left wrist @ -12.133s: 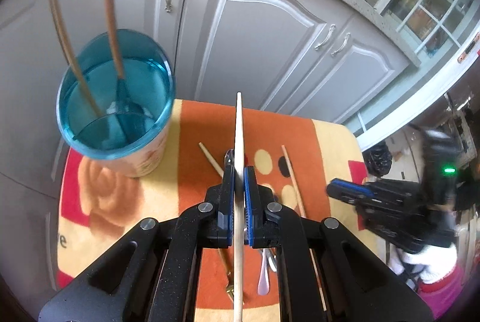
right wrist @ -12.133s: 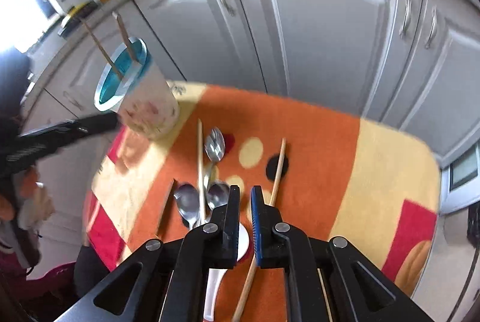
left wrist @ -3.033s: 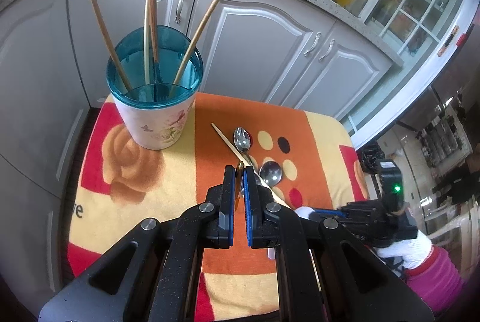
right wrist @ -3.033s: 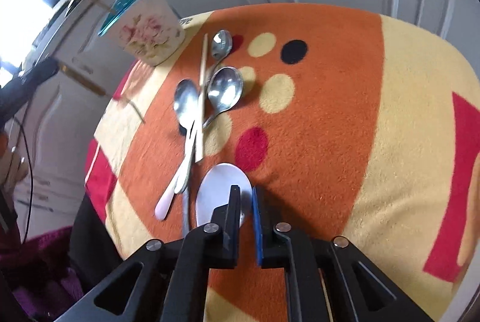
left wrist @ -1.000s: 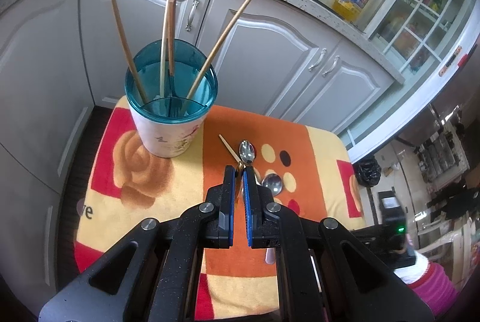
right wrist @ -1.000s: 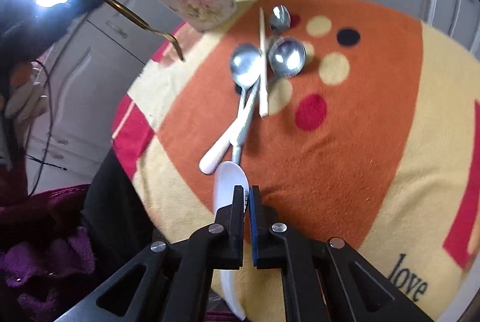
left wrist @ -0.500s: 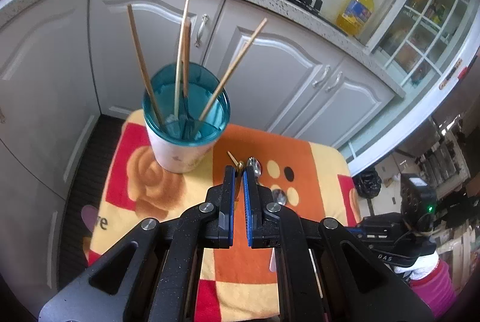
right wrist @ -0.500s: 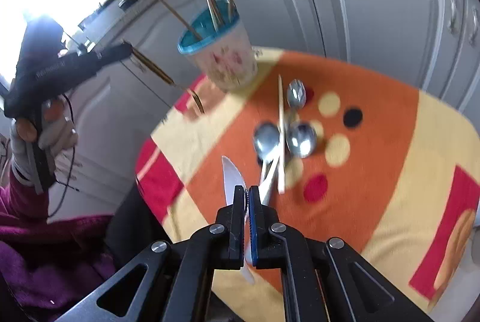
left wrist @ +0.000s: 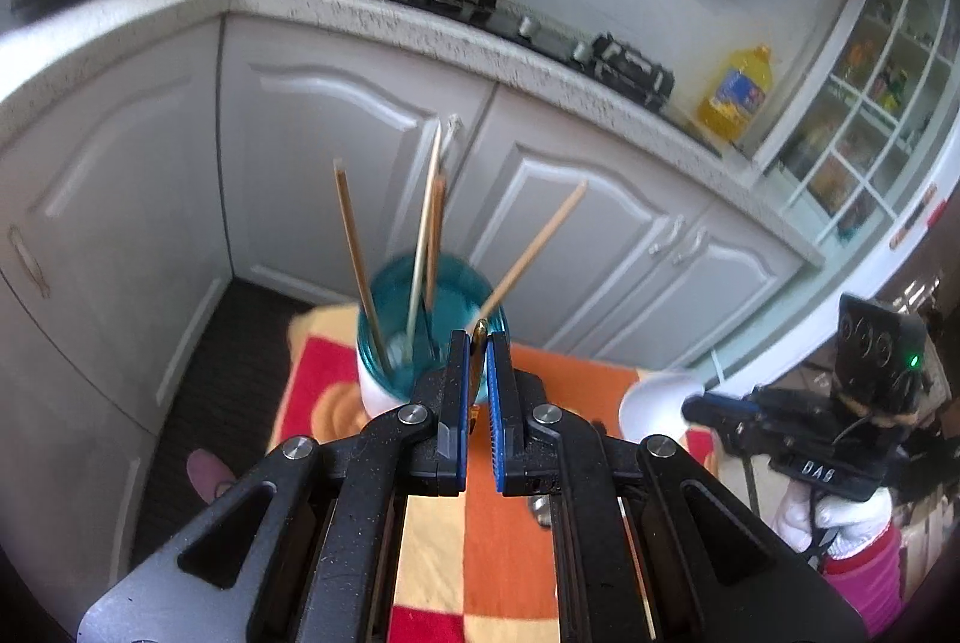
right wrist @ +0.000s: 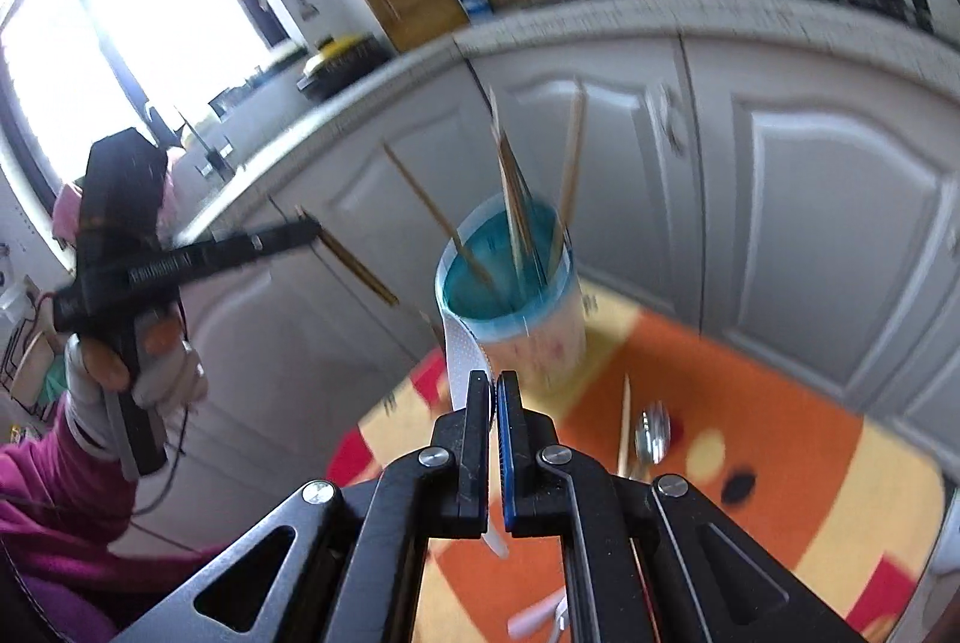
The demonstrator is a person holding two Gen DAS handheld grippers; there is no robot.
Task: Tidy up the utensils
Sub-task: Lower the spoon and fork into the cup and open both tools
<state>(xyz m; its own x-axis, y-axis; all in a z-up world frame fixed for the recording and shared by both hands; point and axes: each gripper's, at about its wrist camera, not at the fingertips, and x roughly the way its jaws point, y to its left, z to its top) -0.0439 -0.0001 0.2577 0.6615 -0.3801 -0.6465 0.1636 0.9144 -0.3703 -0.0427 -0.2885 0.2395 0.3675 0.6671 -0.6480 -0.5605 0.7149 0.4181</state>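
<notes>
Two utensils were in the air at once, so the step in hand looked like the carry toward the holder.

In the left wrist view, the left gripper [left wrist: 477,373] sat low at centre, jaws nearly together and pinching a slim brass-coloured utensil [left wrist: 479,343] whose rounded tip stood just above the pads. Behind it, at mid-frame, stood the cup [left wrist: 420,337], a teal translucent rim over a pale body, with four thin wooden chopsticks [left wrist: 357,253] fanning upward. At the right edge the other tool bore a white spoon bowl [left wrist: 657,400].

In the right wrist view, the right gripper [right wrist: 492,403] was clamped on the white spoon [right wrist: 465,355], a flat, smooth, plastic-looking blade rising edge-on toward the cup [right wrist: 528,319] at centre. A metal spoon [right wrist: 651,436] and one chopstick [right wrist: 624,427] lay on the fuzzy orange cloth [right wrist: 750,403] at lower right.

The next move probably calls for tipping each piece upright over the rim, clear of the leaning sticks.
</notes>
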